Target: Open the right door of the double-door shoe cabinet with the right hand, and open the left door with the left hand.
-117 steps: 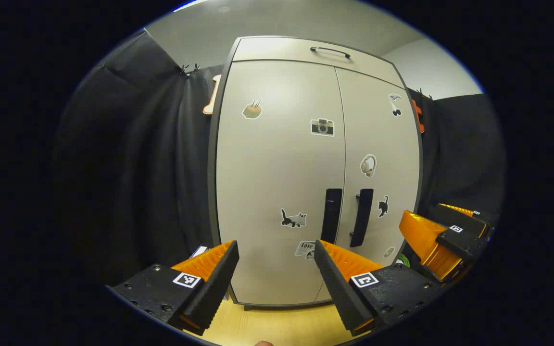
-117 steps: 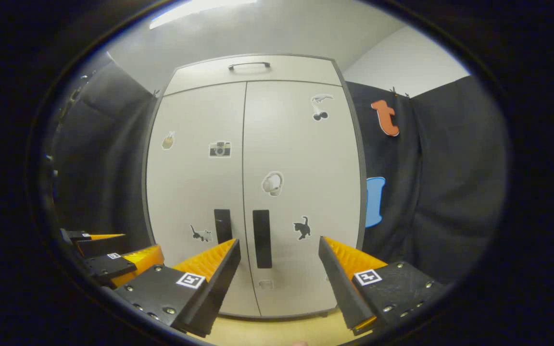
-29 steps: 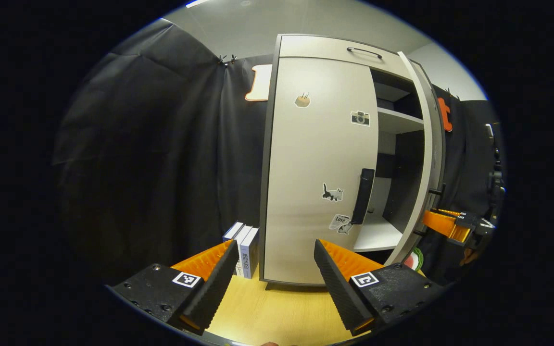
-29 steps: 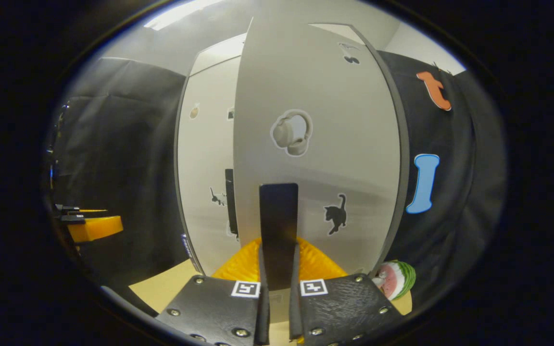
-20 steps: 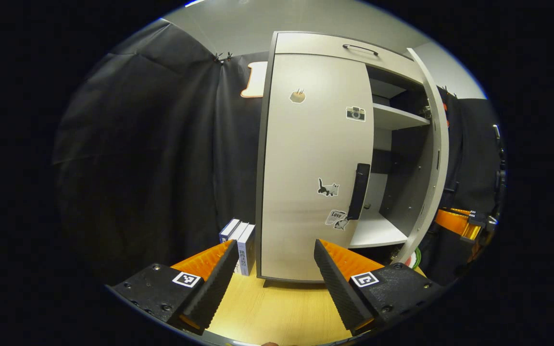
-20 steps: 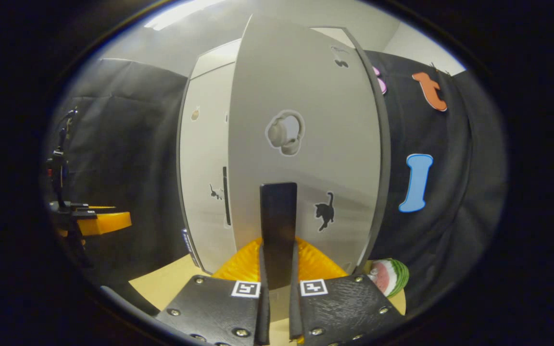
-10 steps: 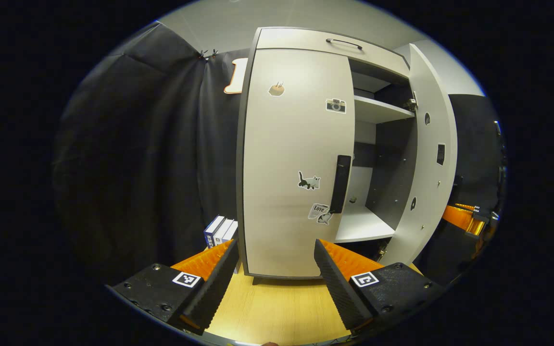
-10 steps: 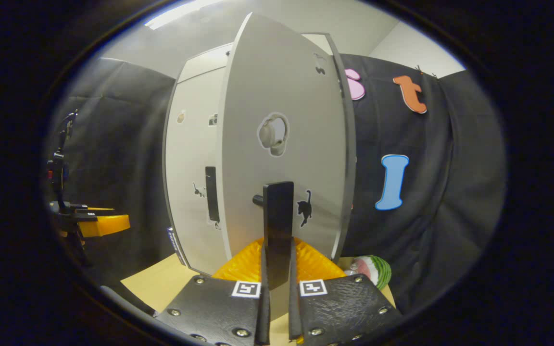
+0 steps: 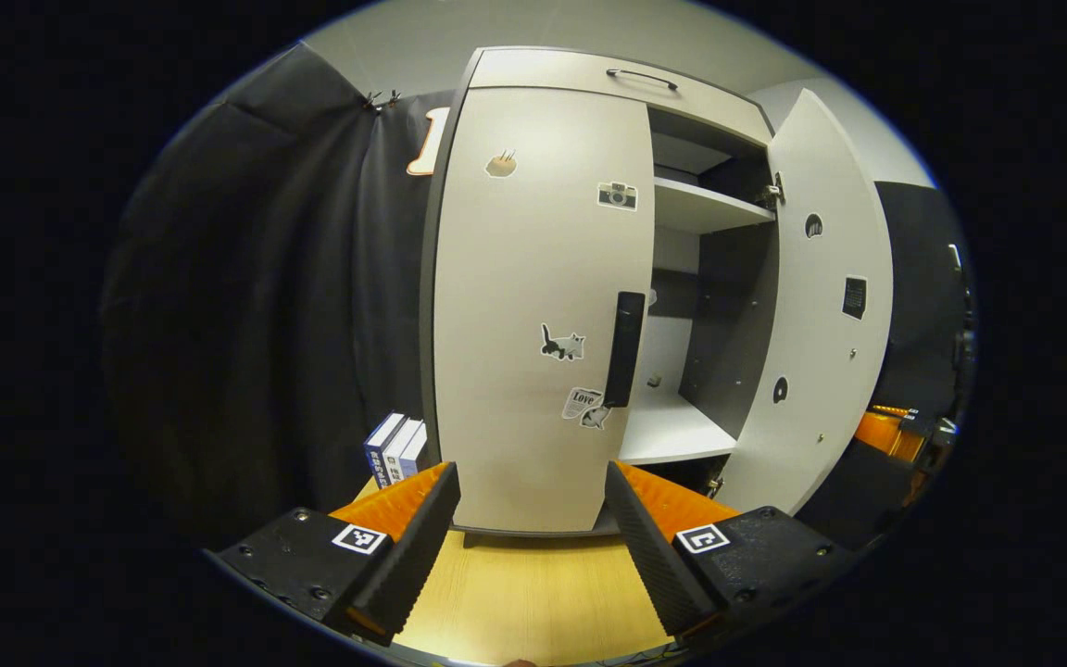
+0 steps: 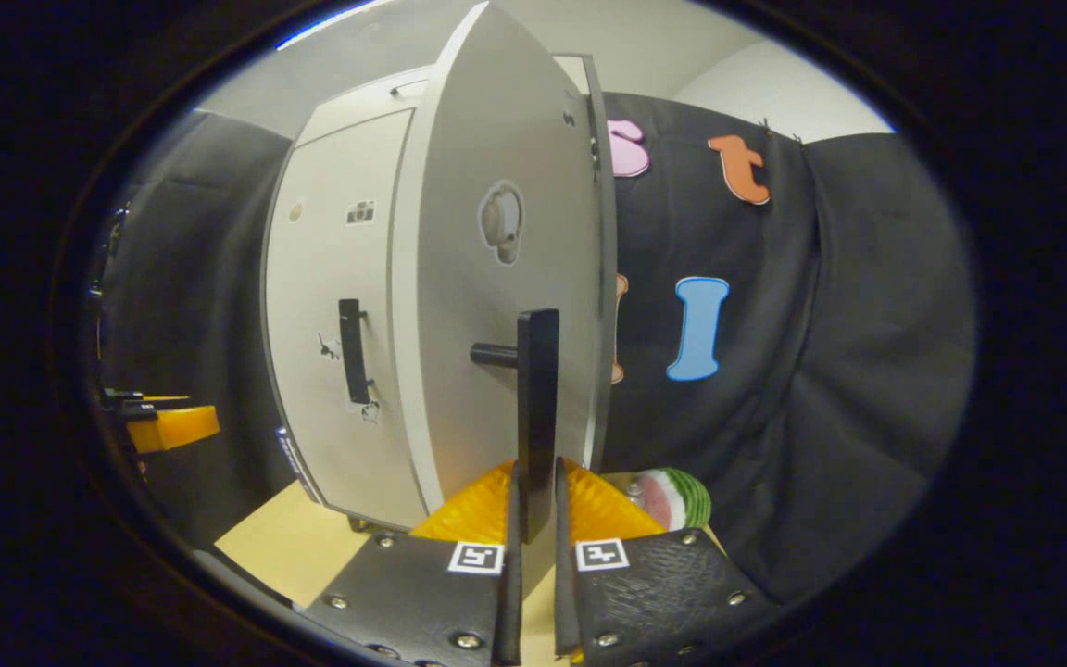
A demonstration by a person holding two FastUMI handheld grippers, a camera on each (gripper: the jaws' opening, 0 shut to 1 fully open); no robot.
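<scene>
The grey shoe cabinet [image 9: 589, 79] stands on a wooden floor. Its right door [image 9: 821, 306] is swung wide open, showing its inner face and the shelves [image 9: 709, 208] inside. My right gripper [image 10: 533, 519] is shut on that door's black handle [image 10: 538, 408], seen edge-on against the right door [image 10: 478, 306]. The left door [image 9: 533, 278] is closed, its black handle [image 9: 626, 347] at its right edge. My left gripper [image 9: 529, 505] is open, low in front of the left door, apart from the handle. The left gripper [image 10: 158, 421] also appears far left in the right gripper view.
Three books [image 9: 396, 446] stand against the cabinet's left side. A watermelon-slice toy [image 10: 672, 498] lies on the floor by the booth cloth, right of the open door. A top drawer with a handle [image 9: 642, 76] is closed. The wooden floor [image 9: 533, 593] stretches before the cabinet.
The right door has swung further open with my right gripper holding its handle. My left gripper's view has shifted right, bringing the left door closer to centre between its fingers.
</scene>
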